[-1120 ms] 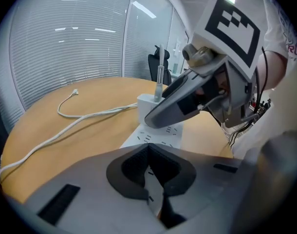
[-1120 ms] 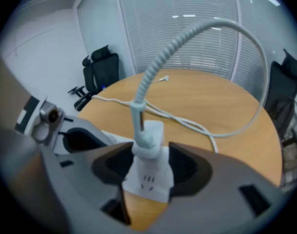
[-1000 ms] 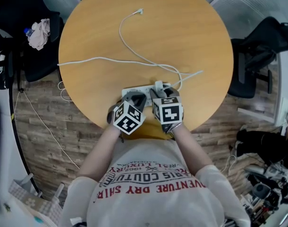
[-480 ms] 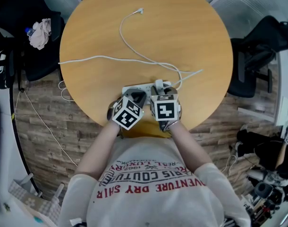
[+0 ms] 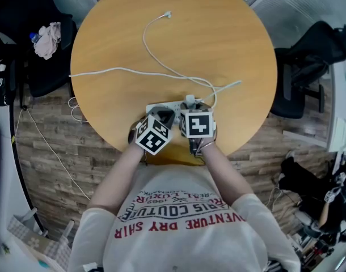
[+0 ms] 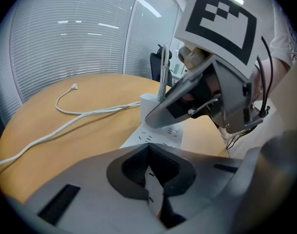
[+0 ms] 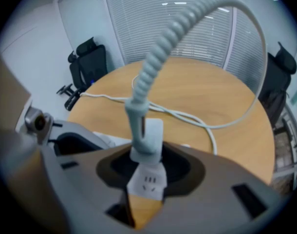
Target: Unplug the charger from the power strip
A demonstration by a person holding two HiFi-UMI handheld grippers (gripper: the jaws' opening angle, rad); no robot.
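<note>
A white power strip (image 5: 166,106) lies near the front edge of the round wooden table (image 5: 230,44). A white charger (image 5: 190,101) stands plugged into its right end. My right gripper (image 5: 193,109) points steeply down and is shut on the charger (image 7: 147,133), one pad on each side. The charger's ribbed cable (image 7: 163,48) arches up and away. My left gripper (image 5: 164,118) rests over the left part of the strip (image 6: 160,136) with its jaws shut; only a thin slit shows the strip beneath. The left gripper view also shows the charger (image 6: 149,103).
The charger's thin cable (image 5: 153,55) loops across the table to a loose plug (image 5: 168,14). The strip's own cord (image 5: 110,71) runs left off the table edge. Black office chairs stand at left (image 5: 45,55) and right (image 5: 309,61).
The right gripper's marker cube has shifted a little toward the charger and tipped. The left gripper and the power strip have stayed where they were.
</note>
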